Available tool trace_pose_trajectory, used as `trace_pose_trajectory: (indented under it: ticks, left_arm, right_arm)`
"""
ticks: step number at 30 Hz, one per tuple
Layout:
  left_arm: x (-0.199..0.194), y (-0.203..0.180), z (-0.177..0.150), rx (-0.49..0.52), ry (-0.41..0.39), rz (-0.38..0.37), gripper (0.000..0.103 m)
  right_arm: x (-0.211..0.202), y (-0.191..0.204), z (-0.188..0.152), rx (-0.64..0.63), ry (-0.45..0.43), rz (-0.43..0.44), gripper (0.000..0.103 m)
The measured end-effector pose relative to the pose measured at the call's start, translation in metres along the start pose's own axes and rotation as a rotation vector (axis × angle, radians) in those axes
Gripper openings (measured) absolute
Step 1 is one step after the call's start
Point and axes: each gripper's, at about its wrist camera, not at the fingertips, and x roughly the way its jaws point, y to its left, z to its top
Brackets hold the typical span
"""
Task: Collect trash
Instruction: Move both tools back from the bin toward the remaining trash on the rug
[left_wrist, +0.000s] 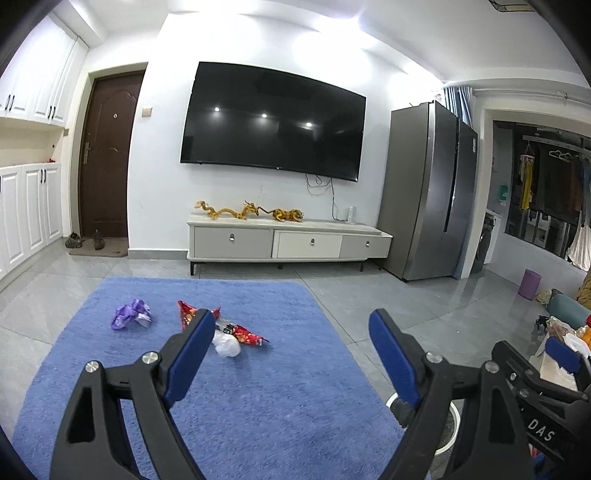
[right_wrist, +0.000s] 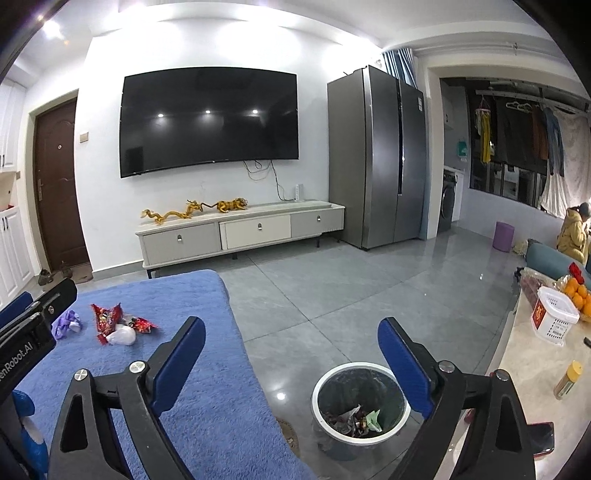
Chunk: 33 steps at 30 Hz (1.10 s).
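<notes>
Holding both tools over the blue rug (left_wrist: 236, 398), I read the following, nearest first.

1. Left tool (left_wrist: 291, 354): fingers spread wide apart, nothing between them. Its left blue pad (left_wrist: 188, 358) overlaps the trash pile in my view; I cannot tell whether it touches.
2. Right tool (right_wrist: 291, 363): fingers likewise spread wide apart and empty. The right tool hangs over the rug edge and the grey tiled floor (right_wrist: 332, 288).
3. Trash bin (right_wrist: 360, 402): stands on the floor just below and between the right tool's fingers, slightly toward its right finger. It has a white rim and a dark liner, and crumpled wrappers (right_wrist: 354, 419) lie at the bottom.
4. Trash on the rug, ahead and to the left of the left tool:
   - a white crumpled plastic piece (left_wrist: 227, 345), nearest;
   - a red snack wrapper (left_wrist: 247, 336) touching it;
   - a second red wrapper (left_wrist: 186, 314) just behind the left pad;
   - a purple wrapper (left_wrist: 131, 314) further left, apart from the others.
5. Worktop (right_wrist: 532, 373): to the right of the right tool, carrying a white basket (right_wrist: 556, 314), oranges (right_wrist: 580, 293) and a yellow-capped bottle (right_wrist: 567, 380).
6. Far wall: a low TV cabinet (left_wrist: 288, 240) with gold figurines (left_wrist: 251, 212), a wall-mounted television (left_wrist: 273, 120), a grey refrigerator (left_wrist: 428, 188) on the right and a brown door (left_wrist: 109, 155) on the left.
</notes>
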Motion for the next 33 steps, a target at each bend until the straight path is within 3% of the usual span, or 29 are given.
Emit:
trace_pose_trajectory:
  ticks: [12,18,24,31,33]
  left_arm:
    - [-0.048,-0.004,0.011,0.004,-0.068,-0.01,0.085]
    - [-0.073,-0.001,0.016,0.008,-0.149,-0.004,0.085]
    - [-0.078,0.0,0.023,0.018,-0.145,-0.012,0.085]
    - [-0.068,0.0,0.026,-0.009,-0.12,-0.03,0.085]
    - [-0.062,-0.001,0.025,-0.009,-0.112,-0.019,0.094]
  right_arm:
    - [-0.055,-0.018,0.015,0.047,-0.12,-0.002,0.103]
    - [-0.071,-0.023,0.021,0.071,-0.169,0.027,0.103]
    - [-0.077,-0.015,0.023,0.052,-0.183,0.088,0.103]
    - [-0.079,-0.017,0.021,0.029,-0.189,0.053,0.103]
    - [-0.075,-0.021,0.02,0.046,-0.181,0.05,0.103]
